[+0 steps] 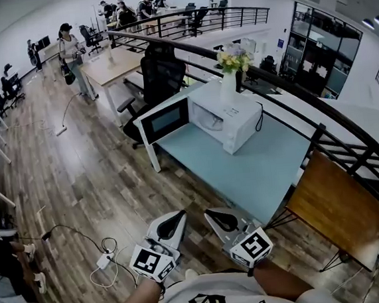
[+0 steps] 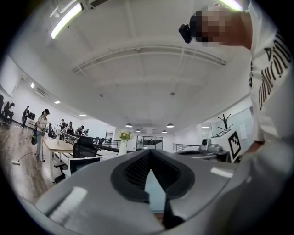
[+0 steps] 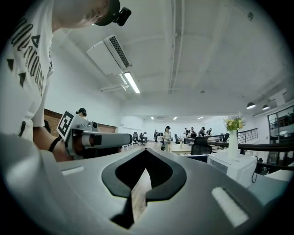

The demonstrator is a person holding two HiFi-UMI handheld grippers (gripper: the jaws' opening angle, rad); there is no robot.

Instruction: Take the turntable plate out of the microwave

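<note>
Left gripper (image 1: pixel 177 216) and right gripper (image 1: pixel 213 214) closed, empty; microwave (image 1: pixel 240 126) interior indistinct.

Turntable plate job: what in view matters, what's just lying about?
Job: microwave, its open door, left gripper and right gripper (both shut, empty). The plate itself can't be made out inside.
Lying about: vase of flowers on the microwave, black office chair, wooden table, floor cables.
</note>
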